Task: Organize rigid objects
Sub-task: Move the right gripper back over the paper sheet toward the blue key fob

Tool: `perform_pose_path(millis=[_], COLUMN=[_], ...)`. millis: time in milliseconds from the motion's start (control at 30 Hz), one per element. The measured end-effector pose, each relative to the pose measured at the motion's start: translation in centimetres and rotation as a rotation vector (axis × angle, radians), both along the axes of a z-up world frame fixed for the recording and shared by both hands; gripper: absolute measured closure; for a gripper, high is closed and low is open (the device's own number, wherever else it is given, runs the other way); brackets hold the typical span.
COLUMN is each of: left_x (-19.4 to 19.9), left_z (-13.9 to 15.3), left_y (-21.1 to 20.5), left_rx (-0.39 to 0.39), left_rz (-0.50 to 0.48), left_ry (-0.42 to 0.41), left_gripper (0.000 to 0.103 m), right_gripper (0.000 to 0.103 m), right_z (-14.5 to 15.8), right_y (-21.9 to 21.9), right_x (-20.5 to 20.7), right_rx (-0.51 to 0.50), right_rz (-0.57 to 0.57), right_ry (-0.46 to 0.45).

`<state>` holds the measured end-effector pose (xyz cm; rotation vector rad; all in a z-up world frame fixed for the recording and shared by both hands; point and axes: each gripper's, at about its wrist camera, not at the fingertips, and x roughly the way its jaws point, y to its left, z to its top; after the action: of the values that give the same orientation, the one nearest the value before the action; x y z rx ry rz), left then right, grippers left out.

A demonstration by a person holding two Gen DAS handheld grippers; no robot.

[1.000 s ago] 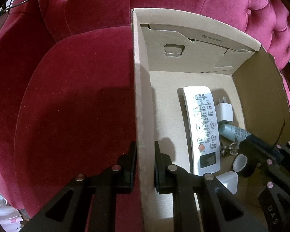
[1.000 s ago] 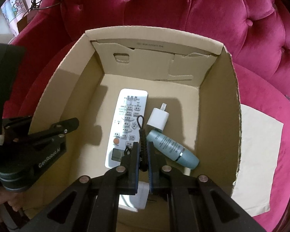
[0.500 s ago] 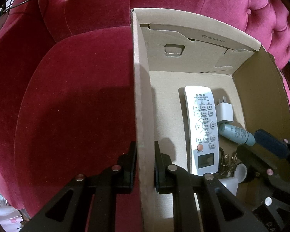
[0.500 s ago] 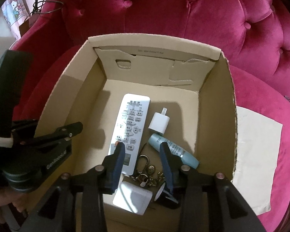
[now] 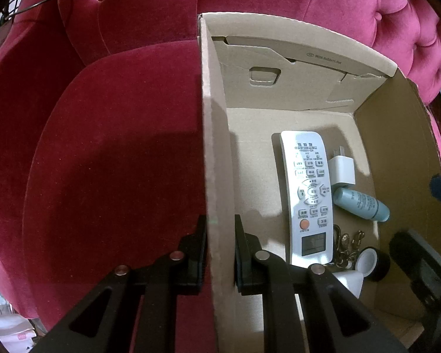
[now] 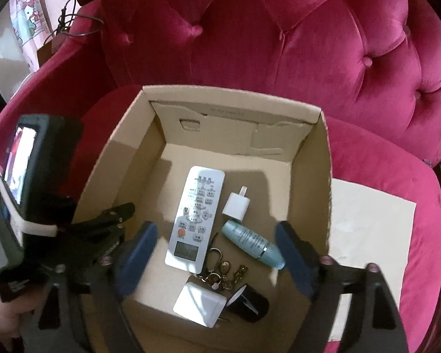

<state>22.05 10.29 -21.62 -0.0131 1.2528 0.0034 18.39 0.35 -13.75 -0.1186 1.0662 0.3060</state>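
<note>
A cardboard box (image 6: pixel 320 176) sits on a crimson armchair seat. My left gripper (image 5: pixel 219 235) is shut on the box's left wall (image 5: pixel 217 147); in the right wrist view the left gripper (image 6: pixel 126 209) shows at that wall. My right gripper (image 6: pixel 214 235) hangs over the box with its jaws opening and nothing between the pads. Below it a keychain (image 6: pixel 220 273) lies loose on the box floor beside a white remote (image 6: pixel 197 217), a white charger (image 6: pixel 236 206), a teal bottle (image 6: pixel 252 242), a white block (image 6: pixel 200 303) and a black tape roll (image 6: pixel 250 301).
The tufted armchair back (image 6: pixel 279 44) rises behind the box. A pale sheet of paper (image 6: pixel 367 235) lies on the seat right of the box. A cable (image 6: pixel 73 20) hangs over the left armrest. A person's hand (image 6: pixel 0 323) shows at the lower left.
My right gripper opened from shut on the keychain's cord to wide apart and rose a little; the keychain dropped onto the box floor. The left gripper kept its hold on the wall.
</note>
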Motion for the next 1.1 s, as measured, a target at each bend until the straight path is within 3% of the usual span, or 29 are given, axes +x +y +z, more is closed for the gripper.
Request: perform_pose_path(millis=[167, 733, 1100], left_x=[0.0, 0.0, 0.1], left_z=[0.0, 0.0, -0.1], left_y=[0.0, -0.1, -0.2], left_rx=[0.001, 0.003, 0.007], left_rz=[0.000, -0.001, -0.001], left_ry=[0.000, -0.001, 0.000], left_gripper=[0.087, 0.087, 0.087], right_gripper=[0.002, 0.001, 0.001], right_z=[1.1, 4.7, 4.0], right_y=[-0.7, -6.4, -11.5], right_x=[-0.2, -1.0, -2.2], right_rx=[-0.004, -0.025, -0.066], right_rz=[-0.004, -0.042, -0.055], right_ry=[-0.030, -0.107, -0.100])
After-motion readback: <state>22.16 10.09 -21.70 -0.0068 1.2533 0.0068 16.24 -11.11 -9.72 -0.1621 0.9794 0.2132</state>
